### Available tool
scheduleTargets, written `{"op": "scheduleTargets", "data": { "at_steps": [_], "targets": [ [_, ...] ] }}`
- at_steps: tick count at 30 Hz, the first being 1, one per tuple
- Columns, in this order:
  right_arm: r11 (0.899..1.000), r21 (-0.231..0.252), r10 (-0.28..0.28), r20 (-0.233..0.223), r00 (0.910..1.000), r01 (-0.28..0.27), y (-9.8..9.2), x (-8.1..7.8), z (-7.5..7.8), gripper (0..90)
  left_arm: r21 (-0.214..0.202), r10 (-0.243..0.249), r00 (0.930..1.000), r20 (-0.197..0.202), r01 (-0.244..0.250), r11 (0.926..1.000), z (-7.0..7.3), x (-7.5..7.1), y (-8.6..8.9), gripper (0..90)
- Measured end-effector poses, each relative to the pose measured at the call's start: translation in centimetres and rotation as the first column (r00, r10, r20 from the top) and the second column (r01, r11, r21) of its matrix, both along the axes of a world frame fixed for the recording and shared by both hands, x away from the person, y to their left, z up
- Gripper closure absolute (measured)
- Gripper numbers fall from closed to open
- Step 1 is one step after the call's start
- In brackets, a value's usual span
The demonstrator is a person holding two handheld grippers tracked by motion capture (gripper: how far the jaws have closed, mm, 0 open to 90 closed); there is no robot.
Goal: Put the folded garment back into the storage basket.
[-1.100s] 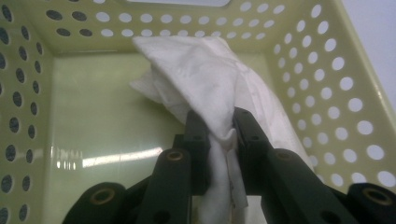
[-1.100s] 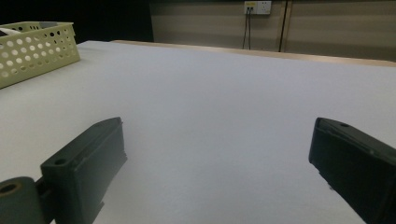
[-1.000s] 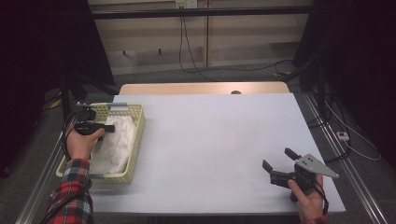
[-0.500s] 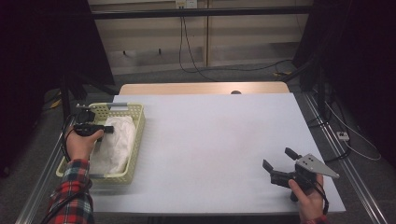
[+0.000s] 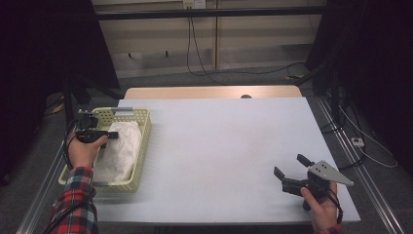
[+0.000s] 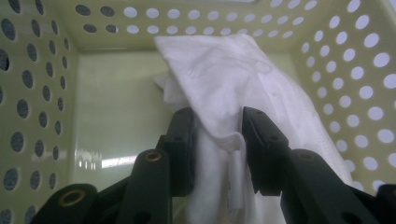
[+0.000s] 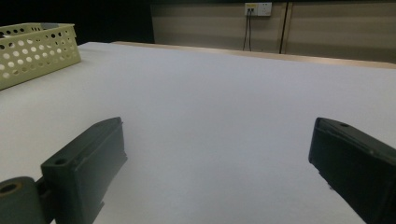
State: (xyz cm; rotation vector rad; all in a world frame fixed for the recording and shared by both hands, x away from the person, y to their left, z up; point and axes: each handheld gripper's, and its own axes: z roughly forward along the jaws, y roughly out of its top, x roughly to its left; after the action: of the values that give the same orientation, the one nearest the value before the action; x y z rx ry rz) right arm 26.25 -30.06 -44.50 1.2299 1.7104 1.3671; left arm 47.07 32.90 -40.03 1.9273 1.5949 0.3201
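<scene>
A white cloth (image 5: 122, 148) lies bunched in a pale yellow perforated basket (image 5: 144, 141) at the table's left. My left gripper (image 5: 115, 135) reaches into the basket over the cloth. In the left gripper view a fold of the cloth (image 6: 224, 74) stands between the jaws of the left gripper (image 6: 217, 119). Those jaws have just been opening and sit loosely beside the fold. My right gripper (image 5: 290, 165) rests low over the white table near the front right. Its jaws stand wide apart with nothing between them, as the right gripper (image 7: 217, 135) view shows.
The white tabletop (image 5: 219, 141) spreads between the two hands. The basket (image 7: 37, 51) shows at the far left of the right gripper view. A wooden strip (image 5: 209, 92) runs along the table's far edge, and cables lie on the floor beyond.
</scene>
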Motion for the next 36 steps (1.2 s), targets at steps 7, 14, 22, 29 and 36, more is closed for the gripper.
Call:
{"op": "scheduleTargets", "data": {
  "at_steps": [7, 14, 22, 29, 36],
  "targets": [
    [1.0, 0.0, 0.002, 0.001, 1.0, -0.002, 0.1, 0.1, 0.0, 3.9, -0.003, 0.01, 0.9999, 0.013, -0.01, 0.9999, -0.1, -0.2, 0.2, 61.7],
    [1.0, 0.001, 0.009, 0.002, 1.0, -0.009, 0.3, 0.2, 0.0, 3.9, 0.004, 0.018, 0.9997, 0.019, -0.018, 0.9998, -0.1, -0.4, 0.5, 59.1],
    [1.0, 0.0, 0.017, 0.0, 0.9999, -0.017, 0.5, 0.4, 0.0, 3.9, 0.012, 0.027, 0.9995, 0.017, -0.027, 0.9996, -0.1, -0.8, 1.0, 59.3],
    [1.0, -0.007, 0.023, 0.0, 0.9997, -0.023, 0.6, 0.6, -0.1, 3.9, 0.011, 0.026, 0.9995, 0.017, -0.026, 0.9996, 0.1, -1.0, 1.4, 58.6],
    [1.0, -0.002, 0.018, 0.001, 0.9998, -0.018, 0.6, 0.5, 0.0, 3.9, 0.01, 0.023, 0.9996, 0.018, -0.023, 0.9997, 0.7, -1.1, 1.4, 57.6]
  ]
}}
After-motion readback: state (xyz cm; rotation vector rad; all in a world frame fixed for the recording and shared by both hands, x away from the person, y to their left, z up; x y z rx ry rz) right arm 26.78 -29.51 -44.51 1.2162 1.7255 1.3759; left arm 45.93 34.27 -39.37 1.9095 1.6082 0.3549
